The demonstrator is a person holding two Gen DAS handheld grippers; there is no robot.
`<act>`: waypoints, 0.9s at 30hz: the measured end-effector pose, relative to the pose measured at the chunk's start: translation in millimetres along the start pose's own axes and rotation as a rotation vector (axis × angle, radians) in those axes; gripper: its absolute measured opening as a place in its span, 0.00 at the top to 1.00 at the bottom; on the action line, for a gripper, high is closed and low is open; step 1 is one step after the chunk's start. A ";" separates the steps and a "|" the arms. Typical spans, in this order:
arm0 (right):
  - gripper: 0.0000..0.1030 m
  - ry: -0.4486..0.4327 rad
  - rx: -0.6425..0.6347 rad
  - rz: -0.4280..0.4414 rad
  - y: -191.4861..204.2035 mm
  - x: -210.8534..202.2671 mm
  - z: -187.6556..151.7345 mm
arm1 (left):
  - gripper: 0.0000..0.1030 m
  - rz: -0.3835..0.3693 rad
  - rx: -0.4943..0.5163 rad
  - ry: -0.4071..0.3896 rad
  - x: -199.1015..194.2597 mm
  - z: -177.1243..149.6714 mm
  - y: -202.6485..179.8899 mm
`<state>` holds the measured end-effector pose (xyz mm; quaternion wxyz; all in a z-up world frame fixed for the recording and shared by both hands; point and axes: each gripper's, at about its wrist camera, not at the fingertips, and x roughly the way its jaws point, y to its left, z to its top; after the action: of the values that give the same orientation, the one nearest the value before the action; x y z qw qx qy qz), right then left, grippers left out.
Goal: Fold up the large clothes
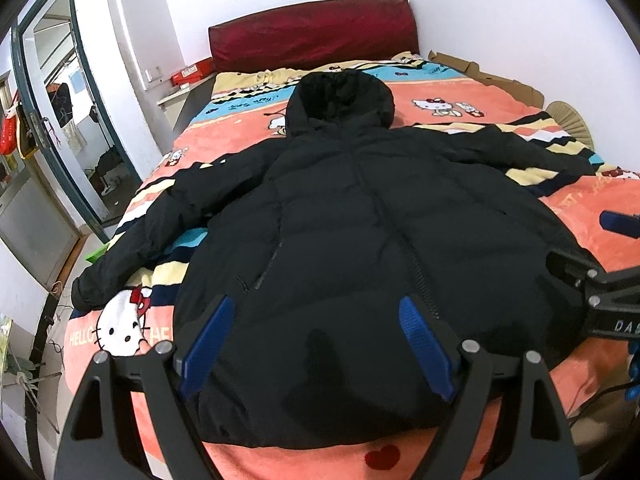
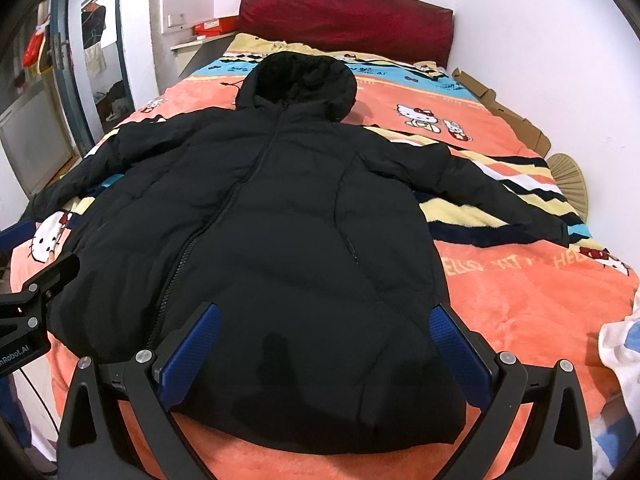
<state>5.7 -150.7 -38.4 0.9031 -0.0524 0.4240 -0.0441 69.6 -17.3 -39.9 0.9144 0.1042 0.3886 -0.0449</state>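
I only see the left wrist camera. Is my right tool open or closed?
Observer: Open. The right tool hovers with its blue pads wide apart over the puffy black hooded jacket.
Operator: Is anything lying past the jacket on that side?
Observer: Yes, a crumpled white and light-blue cloth at the far right, apart from the jacket.
Operator: Where's the hem corner there?
Observer: The hem corner lies on the fluffy orange cartoon blanket.
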 end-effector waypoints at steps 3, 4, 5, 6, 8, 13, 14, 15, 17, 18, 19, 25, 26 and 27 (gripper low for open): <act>0.01 0.002 0.008 0.001 -3.7 3.2 3.4 | 0.18 -0.009 0.007 0.009 2.6 2.2 0.7; 0.01 0.002 0.011 0.000 -5.3 4.5 4.5 | 0.18 -0.023 0.008 0.008 2.8 4.2 1.9; 0.01 0.003 0.015 -0.001 -7.0 5.4 5.7 | 0.18 -0.029 0.008 0.012 3.6 6.2 2.4; 0.01 0.003 0.019 -0.001 -9.3 6.6 7.7 | 0.18 -0.032 0.009 0.018 5.0 8.0 2.6; 0.01 0.000 0.027 -0.006 -14.2 8.0 11.2 | 0.18 -0.049 0.005 0.026 7.9 13.4 5.3; 0.01 -0.020 0.056 -0.035 -34.5 9.4 28.3 | 0.18 -0.062 -0.017 0.012 12.2 35.1 10.3; 0.01 -0.027 0.066 -0.039 -39.7 9.4 32.4 | 0.18 -0.067 -0.018 0.007 12.9 40.6 10.9; 0.01 -0.033 0.076 -0.043 -45.7 9.8 36.2 | 0.18 -0.068 -0.020 0.003 13.6 46.0 11.8; 0.01 -0.049 0.103 -0.063 -60.2 10.7 45.5 | 0.18 -0.062 -0.026 -0.010 14.5 57.4 14.4; 0.01 -0.055 0.114 -0.072 -66.9 11.6 49.6 | 0.18 -0.064 -0.031 -0.019 14.9 62.9 16.9; 0.01 -0.061 0.130 -0.077 -76.0 12.6 54.6 | 0.18 -0.066 -0.036 -0.030 16.2 70.4 19.7; 0.01 -0.089 0.238 -0.173 -144.2 22.0 86.6 | 0.18 -0.035 -0.037 -0.083 29.3 107.4 31.0; 0.01 -0.091 0.255 -0.211 -159.2 24.5 93.0 | 0.18 -0.025 -0.036 -0.095 32.0 112.8 32.6; 0.01 -0.094 0.270 -0.229 -172.2 25.4 97.3 | 0.18 -0.018 -0.033 -0.106 34.7 117.2 33.8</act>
<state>90.8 -318.9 26.7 0.9097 0.0194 0.3628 -0.2009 181.3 -10.9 19.6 0.9348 0.0831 0.3413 -0.0519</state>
